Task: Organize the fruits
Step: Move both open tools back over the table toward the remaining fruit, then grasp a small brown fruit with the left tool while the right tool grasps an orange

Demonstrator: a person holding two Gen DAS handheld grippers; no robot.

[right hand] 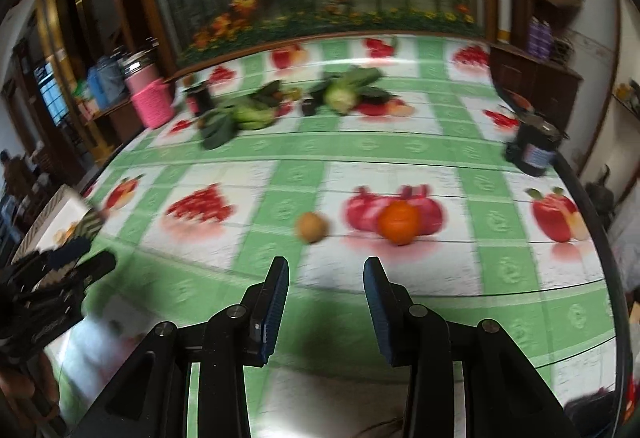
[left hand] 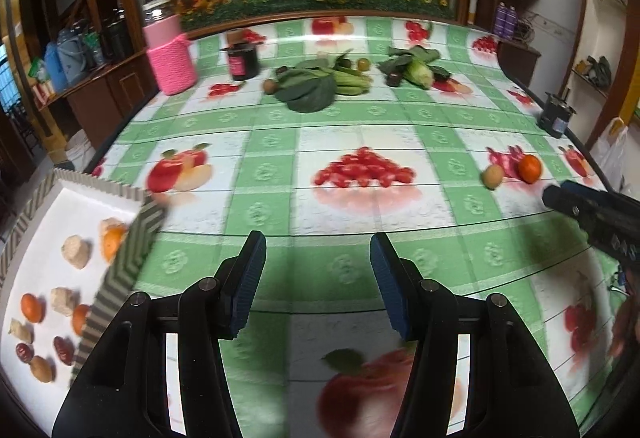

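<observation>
Your orange point(right hand: 399, 221) sits on the tablecloth point(right hand: 280, 214) ahead of your right gripper point(right hand: 326, 274), a little to the right of its line and clear of the fingertips. Just to its left, apart from it, lies a small brown fruit point(right hand: 312, 227), almost straight ahead of the left finger. Nothing is between the right gripper's jaws; they stand apart over bare cloth.

From your left gripper point(left hand: 318, 250) the same orange point(left hand: 529, 168) and brown fruit point(left hand: 493, 176) show well off to the right, near the tip of your right gripper point(left hand: 560, 198) coming in from that edge. The left jaws are also parted and hold nothing.

The tray point(left hand: 100, 186) with its zigzag-patterned rim lies at the left, just beside the left gripper. In it you can see several oranges point(left hand: 32, 307), pale beige chunks point(left hand: 75, 251), dark red fruits point(left hand: 63, 350) and another brown fruit point(left hand: 41, 369).

Farther back on the table lie leafy greens point(left hand: 312, 88) with green vegetables, a cabbage point(left hand: 418, 72), a dark jar point(left hand: 243, 60) and a pink knitted basket point(left hand: 171, 64). A dark container point(left hand: 555, 114) stands near the right edge of the table.
</observation>
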